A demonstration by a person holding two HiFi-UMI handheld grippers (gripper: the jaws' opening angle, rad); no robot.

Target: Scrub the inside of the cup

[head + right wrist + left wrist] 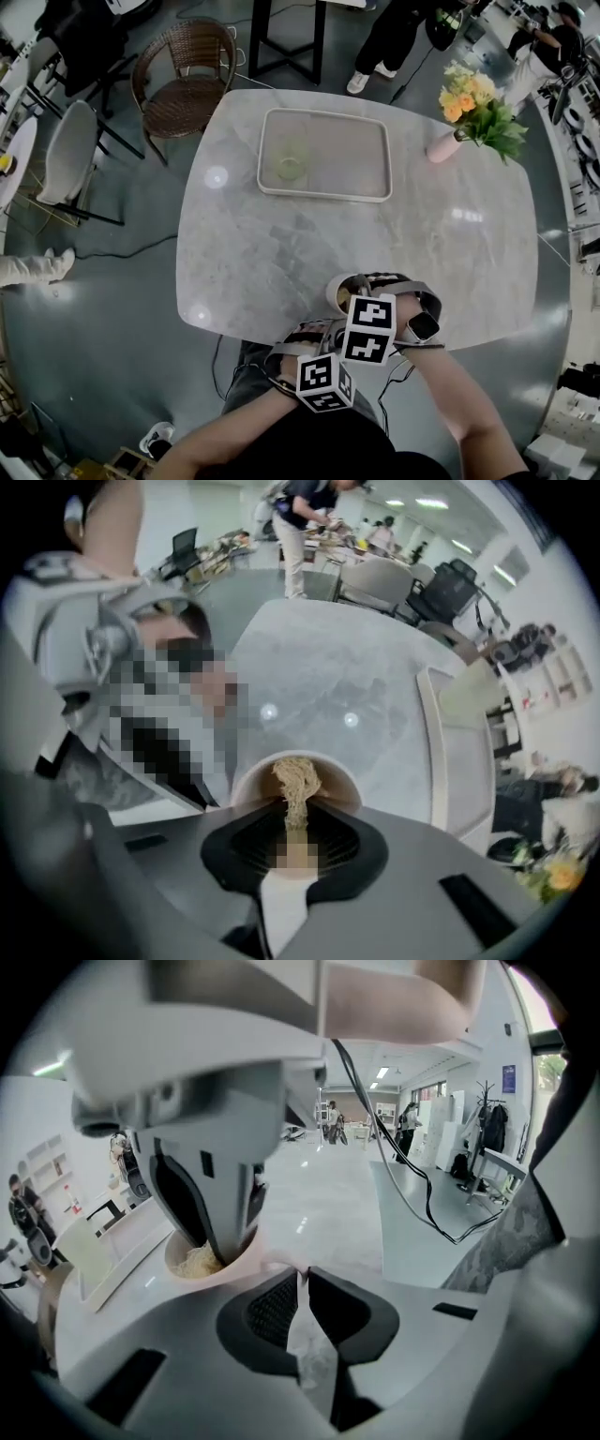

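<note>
A pale cup (339,286) stands near the table's front edge, below my hands. My right gripper (356,302) points straight down into it, shut on a beige fibrous scrubber (296,782) whose end lies inside the cup (342,787). In the left gripper view the right gripper (214,1241) reaches into the cup (255,1262) with the scrubber (192,1262) at its tips. My left gripper (302,1277) comes at the cup's near rim at a slant, and its jaws pinch that rim. In the head view the left gripper (328,323) sits just in front of the cup, under its marker cube.
A white tray (324,196) with a small green item (289,169) lies at the middle back of the marble table (281,253). A pink vase of flowers (448,142) stands at the back right. A wicker chair (183,80) and people are beyond the table.
</note>
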